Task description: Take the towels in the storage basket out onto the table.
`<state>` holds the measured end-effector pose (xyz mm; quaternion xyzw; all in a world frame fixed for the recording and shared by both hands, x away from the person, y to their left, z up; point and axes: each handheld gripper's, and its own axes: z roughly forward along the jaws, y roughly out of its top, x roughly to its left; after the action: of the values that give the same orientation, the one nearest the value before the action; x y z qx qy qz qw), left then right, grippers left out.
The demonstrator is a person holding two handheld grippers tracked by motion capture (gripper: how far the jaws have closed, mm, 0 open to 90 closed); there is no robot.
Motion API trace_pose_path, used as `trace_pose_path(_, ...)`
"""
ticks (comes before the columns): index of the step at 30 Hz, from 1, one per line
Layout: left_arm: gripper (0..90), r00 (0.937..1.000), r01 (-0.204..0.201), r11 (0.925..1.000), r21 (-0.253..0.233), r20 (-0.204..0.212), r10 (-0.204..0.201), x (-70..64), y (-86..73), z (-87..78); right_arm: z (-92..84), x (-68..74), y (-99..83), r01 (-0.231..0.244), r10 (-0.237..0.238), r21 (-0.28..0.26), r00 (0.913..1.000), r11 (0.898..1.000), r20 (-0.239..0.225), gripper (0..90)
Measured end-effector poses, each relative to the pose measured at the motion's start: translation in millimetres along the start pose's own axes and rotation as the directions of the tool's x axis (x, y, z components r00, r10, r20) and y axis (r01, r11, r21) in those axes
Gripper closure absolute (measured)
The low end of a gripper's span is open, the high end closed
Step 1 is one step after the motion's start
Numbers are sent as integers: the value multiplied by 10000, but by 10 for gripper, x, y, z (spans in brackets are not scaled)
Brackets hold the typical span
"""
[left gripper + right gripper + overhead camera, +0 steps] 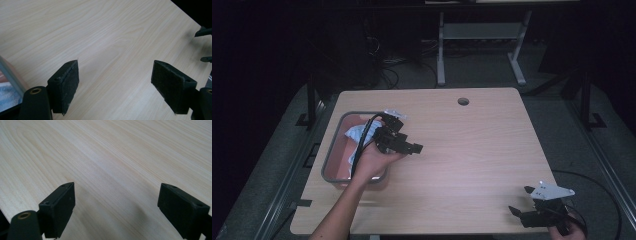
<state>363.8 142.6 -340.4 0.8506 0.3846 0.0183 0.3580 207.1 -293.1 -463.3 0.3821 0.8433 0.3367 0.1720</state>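
The left claw [412, 148] hangs with its jaws wide apart and empty just past the right rim of the grey-rimmed, pink-bottomed plastic tub [330, 159] near the desk's left edge. A crumpled pale blue and white cloth [353, 134] lies inside that tub, so by my reading the cloth has already been dropped in and little is left but to draw the hands clear. The right claw [518, 200] also stands apart, holding nothing, low at the desk's near right corner.

The left gripper view catches a corner of the tub [10, 75] and a strip of cloth [7, 96] at its lower left, with bare light wooden desk [112, 45] between the pads. The high view alone gives the whole layout.
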Motion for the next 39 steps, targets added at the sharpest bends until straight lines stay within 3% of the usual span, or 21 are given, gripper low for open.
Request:
trace_pose_path(11,219,9972,597,9978,-287,-439,-610,252,-51,-225,-31,-6,4,132,-131,-109,9998,9999,160,139)
trace_pose_path(20,221,9884,1135,9917,-610,-947,-1189,466,-158,-430,-11,23,22,252,-251,-61,9996,9997,111,139)
trace_pose_path(24,221,9805,1333,9889,-658,-1367,-1413,582,-229,-522,-14,14,15,156,-155,-80,9998,9998,123,139)
trace_pose_path(30,221,9736,1614,9841,-745,-1510,-1711,688,-294,-573,-18,15,18,205,-204,-117,9997,9997,126,139)
trace_pose_path(33,220,9634,2066,9755,-757,-1582,-2163,797,-375,-584,-14,13,15,182,-181,-87,9998,9998,117,139)
trace_pose_path(34,220,9634,2066,9755,-757,-1582,-2163,797,-375,-584,-15,12,15,199,-198,-95,9997,9998,120,139)
trace_pose_path(37,220,9504,2353,9689,-762,-1908,-2458,902,-459,-604,-22,12,15,240,-238,-122,9996,9996,115,139)
trace_pose_path(39,220,9477,2388,9685,-701,-2007,-2482,926,-476,-605,-21,12,12,187,-185,-96,9998,9998,112,139)
